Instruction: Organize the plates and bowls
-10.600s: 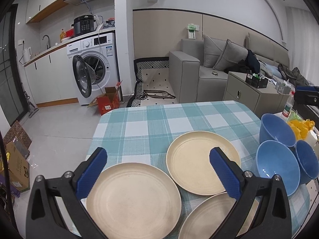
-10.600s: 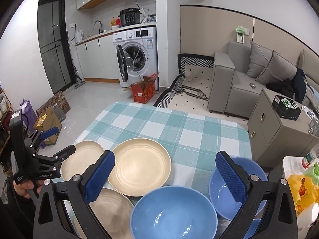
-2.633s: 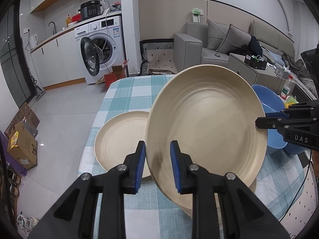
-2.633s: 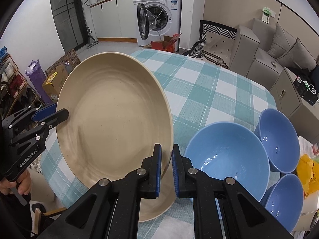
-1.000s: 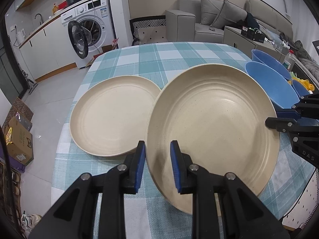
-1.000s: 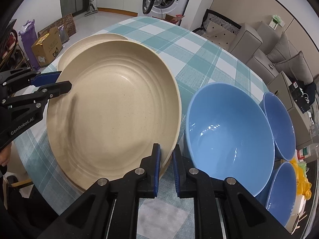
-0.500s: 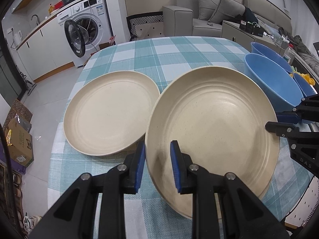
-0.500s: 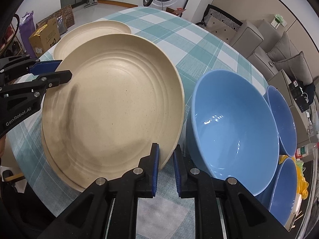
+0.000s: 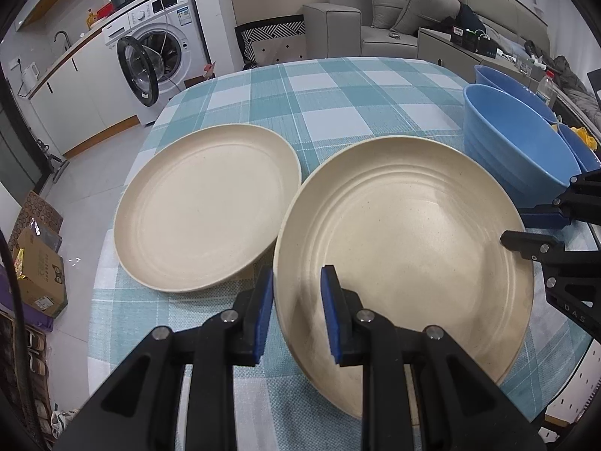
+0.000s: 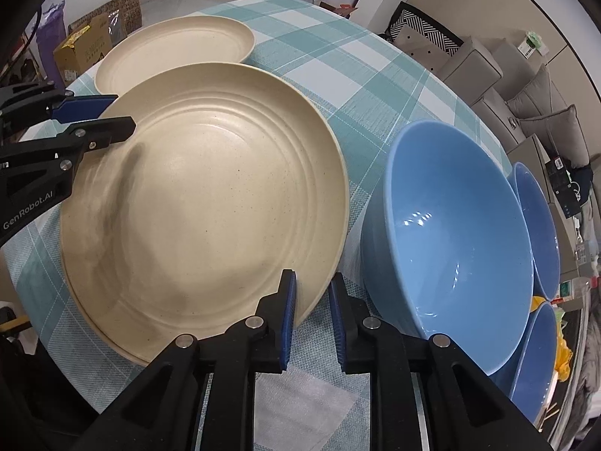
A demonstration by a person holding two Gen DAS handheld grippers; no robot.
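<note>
From the left wrist camera, the left gripper [image 9: 296,312] has its blue pads [image 9: 265,302] drawn close around the near rim of a beige plate [image 9: 405,225]; the rim sits between them, though whether both pads press on it is hard to tell. The plate lies low over the teal checked tablecloth [image 9: 338,94]. A second beige plate [image 9: 206,203] lies flat just to its left, the two rims nearly touching. On the far side of the held plate the right gripper [image 9: 526,227] reaches in from the right edge, one finger above the rim and one below. Behind it stand blue bowls [image 9: 518,150], close together at the table's right side. A washing machine [image 9: 157,49] with its door open and a grey sofa [image 9: 375,26] fill the background.

From the right wrist camera, the right gripper [image 10: 311,312] straddles the plate's near right rim [image 10: 210,203]; its jaws have just been opening, and a clear gap shows between the right pad and the rim. Under this plate the edge of another beige plate [image 10: 101,323] shows, so it rests on a stack. The left gripper [image 10: 112,114] holds the opposite rim. The large blue bowl [image 10: 458,233] stands just right of the stack, with two more blue bowls [image 10: 537,218] behind it. The lone plate [image 10: 172,49] lies further back
</note>
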